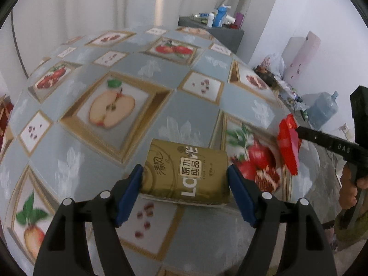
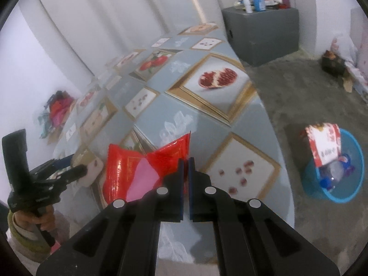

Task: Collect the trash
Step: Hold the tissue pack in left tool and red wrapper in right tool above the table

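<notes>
The left gripper clasped the gold tissue pack by its ends over the table, risking slippage, while the right gripper, pinching only a corner of the red wrapper, risked dropping it short of the blue bin.

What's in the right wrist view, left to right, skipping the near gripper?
Left gripper → red wrapper pinched in the right gripper → pomegranate print on the tablecloth → blue bin on the floor, holding trash.
</notes>
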Tool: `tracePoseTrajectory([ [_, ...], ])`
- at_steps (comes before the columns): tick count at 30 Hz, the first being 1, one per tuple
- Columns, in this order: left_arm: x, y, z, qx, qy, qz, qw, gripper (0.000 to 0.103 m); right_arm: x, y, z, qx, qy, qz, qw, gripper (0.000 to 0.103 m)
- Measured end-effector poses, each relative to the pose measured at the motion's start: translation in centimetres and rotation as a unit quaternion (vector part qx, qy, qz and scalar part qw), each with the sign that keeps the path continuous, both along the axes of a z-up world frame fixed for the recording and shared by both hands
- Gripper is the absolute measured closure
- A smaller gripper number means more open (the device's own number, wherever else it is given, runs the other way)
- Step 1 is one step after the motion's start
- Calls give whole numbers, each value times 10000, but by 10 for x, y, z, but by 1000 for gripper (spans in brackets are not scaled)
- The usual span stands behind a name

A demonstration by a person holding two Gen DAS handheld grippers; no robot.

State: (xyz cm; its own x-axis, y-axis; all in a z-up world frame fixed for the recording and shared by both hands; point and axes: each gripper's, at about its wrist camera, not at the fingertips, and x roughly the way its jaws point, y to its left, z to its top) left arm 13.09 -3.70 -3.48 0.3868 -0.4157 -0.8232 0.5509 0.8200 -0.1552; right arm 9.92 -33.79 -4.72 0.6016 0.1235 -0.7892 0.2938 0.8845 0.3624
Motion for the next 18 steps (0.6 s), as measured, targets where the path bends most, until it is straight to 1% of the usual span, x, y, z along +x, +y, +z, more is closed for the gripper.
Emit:
tracePoseTrajectory([
  [1, -2, 0, 1, -6, -28, 1, 10000, 23, -1, 0, 0, 18, -7, -21, 10000, 101],
  [3, -7, 1, 3, 13, -157, 1, 9999, 20, -4, -2, 0, 64, -13, -102, 9999, 101],
  [5, -9, -4, 3, 171, -274, -34, 9995, 19, -3, -3, 1, 103, -40, -151, 9998, 99],
  [7, -9, -9, 1, 408, -390, -82, 9984, 19, -3, -3, 2, 118, -57, -192, 9997, 97],
  [10, -8, -11, -1, 470, -381, -66, 9981, 19, -4, -3, 3, 116, -85, -204, 9997, 96],
  [11, -7, -11, -3, 463, -338, -32, 9984, 19, -5, -3, 3, 127, -88, -206, 9997, 94],
  [14, -6, -12, -8, 501, -272, 74, 9983, 19, -5, -5, 1, 213, -89, -238, 9994, 82],
  [18, -6, -13, -13, 540, -243, 138, 9982, 19, -6, -9, -1, 421, -115, -281, 9987, 76],
])
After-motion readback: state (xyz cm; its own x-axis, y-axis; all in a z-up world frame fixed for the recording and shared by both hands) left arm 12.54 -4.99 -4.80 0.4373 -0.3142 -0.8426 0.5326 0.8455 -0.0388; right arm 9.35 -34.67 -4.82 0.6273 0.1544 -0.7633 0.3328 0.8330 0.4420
